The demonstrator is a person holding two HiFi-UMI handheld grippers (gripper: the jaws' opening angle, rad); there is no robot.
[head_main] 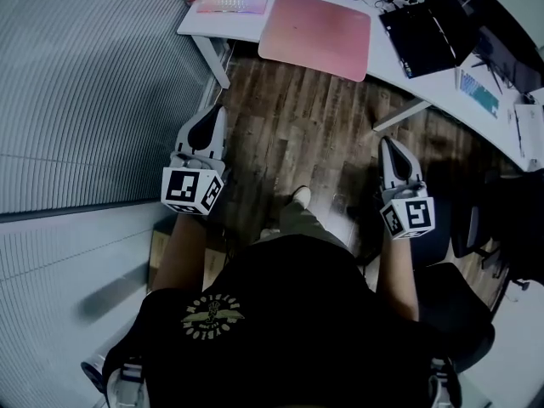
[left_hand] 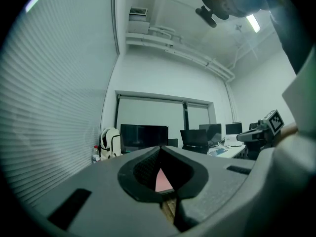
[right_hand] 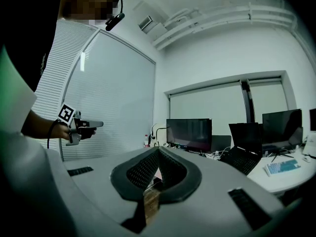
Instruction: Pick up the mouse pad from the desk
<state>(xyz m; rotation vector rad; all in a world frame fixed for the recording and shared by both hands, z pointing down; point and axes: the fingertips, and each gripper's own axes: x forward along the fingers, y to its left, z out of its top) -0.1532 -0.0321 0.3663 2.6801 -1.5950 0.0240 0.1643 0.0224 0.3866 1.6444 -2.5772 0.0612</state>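
Note:
A pink mouse pad (head_main: 315, 34) lies flat on the white desk (head_main: 223, 26) at the top of the head view, its near edge at the desk's front. Both grippers are held level over the wood floor, well short of the desk. My left gripper (head_main: 218, 110) is shut and empty, pointing toward the desk's left end. My right gripper (head_main: 385, 141) is also shut and empty, below the desk's right part. In the left gripper view, a pink sliver of the mouse pad (left_hand: 162, 180) shows through the hollow behind the closed tips of the left gripper (left_hand: 160, 148).
A pale keyboard (head_main: 231, 4) lies left of the pad and an open black laptop (head_main: 425, 36) right of it. A white desk leg (head_main: 217, 62) stands ahead of the left gripper. A blinds-covered glass wall (head_main: 85, 83) runs along the left; a black chair (head_main: 463, 313) sits at the right.

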